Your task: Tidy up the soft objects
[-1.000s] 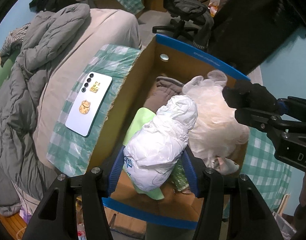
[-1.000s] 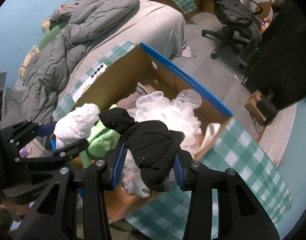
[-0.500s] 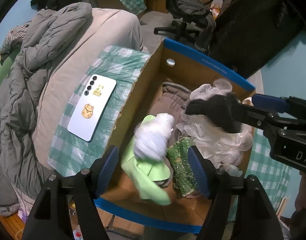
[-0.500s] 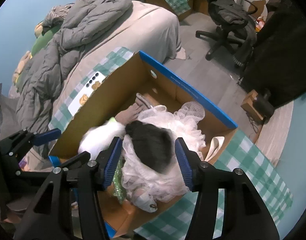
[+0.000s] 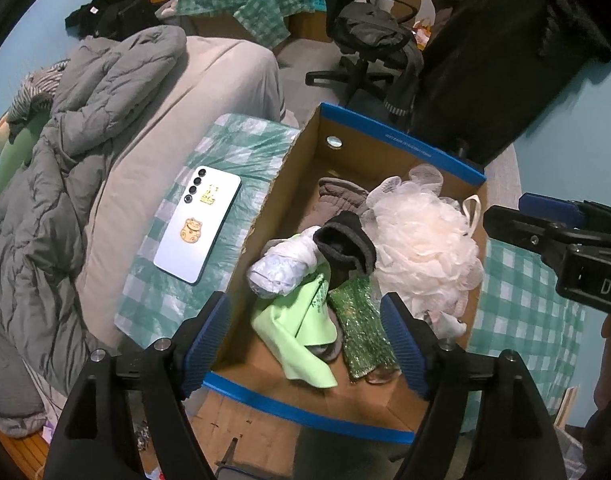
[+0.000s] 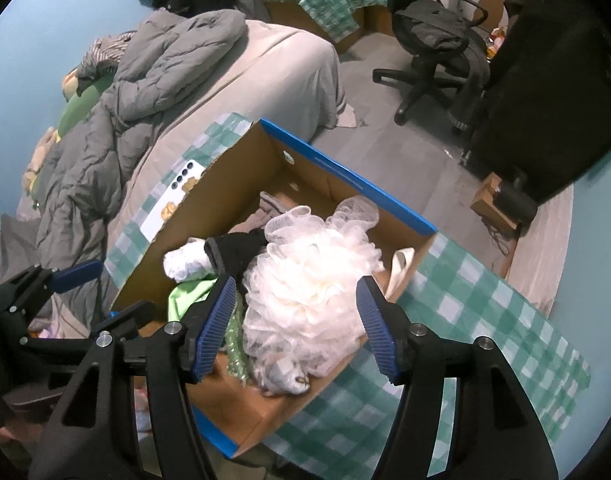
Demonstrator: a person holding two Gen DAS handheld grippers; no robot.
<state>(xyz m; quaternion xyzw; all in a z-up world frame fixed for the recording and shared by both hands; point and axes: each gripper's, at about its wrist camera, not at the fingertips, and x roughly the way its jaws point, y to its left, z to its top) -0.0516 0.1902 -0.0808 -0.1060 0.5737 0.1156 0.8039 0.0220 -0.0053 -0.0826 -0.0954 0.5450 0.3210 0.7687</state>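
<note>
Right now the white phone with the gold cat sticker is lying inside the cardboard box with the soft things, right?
Not inside. The left wrist view shows the white phone lying on the green checked cloth beside the cardboard box, outside its wall.

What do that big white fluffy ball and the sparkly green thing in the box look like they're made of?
The white fluffy ball looks like gathered plastic mesh netting, probably a bath pouf: thin, see-through ruffles with a slight sheen. The sparkly green thing appears to be fabric covered in sequins or glitter, since it glints in tiny points; which of the two is too fine to tell. The box is plain matte brown cardboard.
</note>
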